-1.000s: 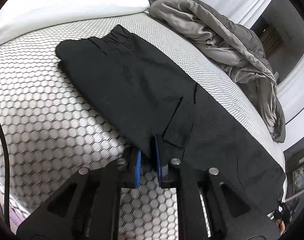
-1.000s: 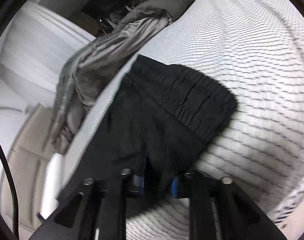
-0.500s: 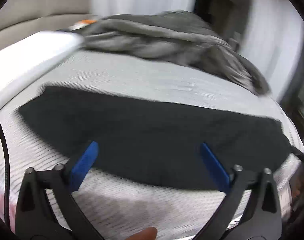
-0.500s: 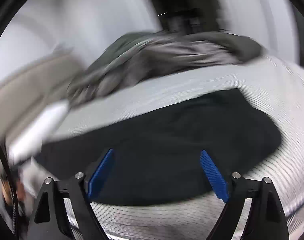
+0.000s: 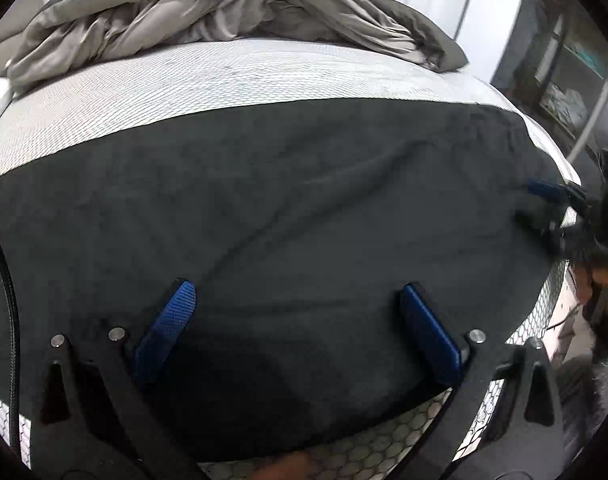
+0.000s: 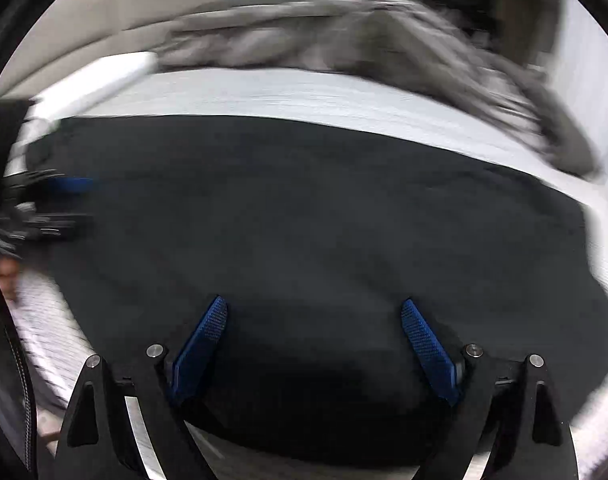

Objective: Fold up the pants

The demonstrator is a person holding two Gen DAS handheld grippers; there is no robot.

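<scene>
The black pants point(image 5: 304, 208) lie flat on the mattress point(image 5: 224, 80), long axis left to right, directly ahead of both the left gripper point(image 5: 294, 320) and right gripper point(image 6: 312, 336), whose fingers are spread and hold nothing.

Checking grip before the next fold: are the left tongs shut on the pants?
No, the left tongs stand wide open over the pants, holding nothing.

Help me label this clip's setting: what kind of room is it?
Likely a bedroom: the black pants lie on a honeycomb-patterned mattress, with a rumpled grey duvet behind and a white pillow.
</scene>
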